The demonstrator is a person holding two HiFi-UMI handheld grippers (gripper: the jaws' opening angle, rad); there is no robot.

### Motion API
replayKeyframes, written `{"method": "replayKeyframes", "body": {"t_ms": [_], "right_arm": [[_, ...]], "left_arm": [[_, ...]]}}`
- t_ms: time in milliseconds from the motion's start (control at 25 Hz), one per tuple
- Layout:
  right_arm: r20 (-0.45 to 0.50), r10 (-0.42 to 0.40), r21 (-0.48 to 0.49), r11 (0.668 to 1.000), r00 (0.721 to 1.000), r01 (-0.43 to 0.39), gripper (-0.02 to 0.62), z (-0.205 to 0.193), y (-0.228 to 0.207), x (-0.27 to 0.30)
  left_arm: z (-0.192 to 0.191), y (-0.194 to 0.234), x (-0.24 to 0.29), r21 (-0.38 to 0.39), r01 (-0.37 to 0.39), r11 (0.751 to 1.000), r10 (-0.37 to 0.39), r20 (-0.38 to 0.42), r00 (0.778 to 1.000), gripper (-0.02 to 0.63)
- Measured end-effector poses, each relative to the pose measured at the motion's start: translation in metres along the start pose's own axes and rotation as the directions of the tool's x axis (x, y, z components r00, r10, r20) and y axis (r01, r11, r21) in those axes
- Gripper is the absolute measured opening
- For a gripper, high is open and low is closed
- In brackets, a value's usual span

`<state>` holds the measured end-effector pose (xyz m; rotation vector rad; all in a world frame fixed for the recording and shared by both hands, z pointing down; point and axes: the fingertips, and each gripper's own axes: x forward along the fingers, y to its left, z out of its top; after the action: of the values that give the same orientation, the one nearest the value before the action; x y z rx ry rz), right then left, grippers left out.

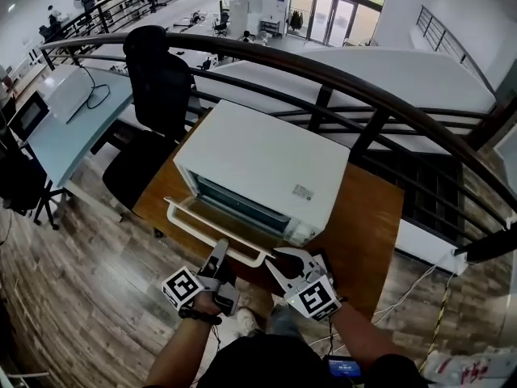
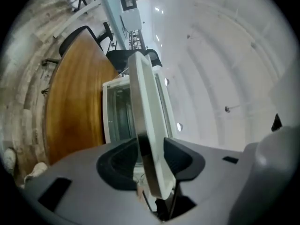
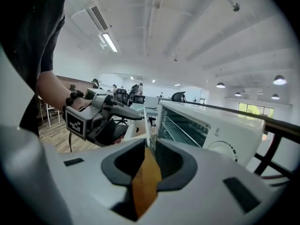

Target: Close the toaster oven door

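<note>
You are standing over a wooden table (image 1: pixel 363 217) where the white toaster oven (image 1: pixel 266 156) is sitting, its door (image 1: pixel 218 223) hanging open toward you. Your right gripper (image 1: pixel 276 257) is pinching the door's edge near its right end. Your left gripper (image 1: pixel 220 249) is holding its jaws wide apart around the door handle (image 1: pixel 192 228), not squeezing it.

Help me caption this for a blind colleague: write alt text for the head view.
A white toaster oven sits on a wooden table, its door folded down open toward the viewer. Seen from above, the left gripper and right gripper are both at the door's front edge.
</note>
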<state>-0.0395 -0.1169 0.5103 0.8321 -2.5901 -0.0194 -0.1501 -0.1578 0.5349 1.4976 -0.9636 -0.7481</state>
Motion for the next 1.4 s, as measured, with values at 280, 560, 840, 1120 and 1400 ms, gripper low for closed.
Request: {"method": "replayKeyframes", "body": {"t_ms": [280, 560, 840, 1120, 1400], "right_arm": [[0.001, -0.047, 0.016, 0.999, 0.999, 0.047, 0.069, 0.004, -0.02, -0.002], [0.006, -0.114, 0.136, 0.984, 0.993, 0.112, 0.051, 0.005, -0.042, -0.011], [0.019, -0.125, 0.149, 0.981, 0.992, 0.121, 0.029, 0.005, -0.049, -0.029], [0.082, -0.147, 0.163, 0.978, 0.986, 0.132, 0.025, 0.017, -0.052, -0.053], [0.098, -0.153, 0.141, 0.98, 0.983, 0.139, 0.021, 0.01, -0.054, -0.068]], "left_arm": [[0.0, -0.013, 0.021, -0.066, 0.08, 0.995, -0.08, 0.003, 0.997, 0.131], [0.0, -0.023, 0.037, -0.072, 0.079, 0.994, -0.079, -0.004, 0.997, 0.126], [0.004, -0.03, 0.052, -0.045, 0.085, 0.995, -0.085, -0.005, 0.996, 0.126], [0.004, -0.038, 0.07, -0.038, 0.096, 0.995, -0.096, 0.003, 0.995, 0.126], [0.003, -0.043, 0.082, -0.019, 0.103, 0.995, -0.103, 0.003, 0.995, 0.126]]}}
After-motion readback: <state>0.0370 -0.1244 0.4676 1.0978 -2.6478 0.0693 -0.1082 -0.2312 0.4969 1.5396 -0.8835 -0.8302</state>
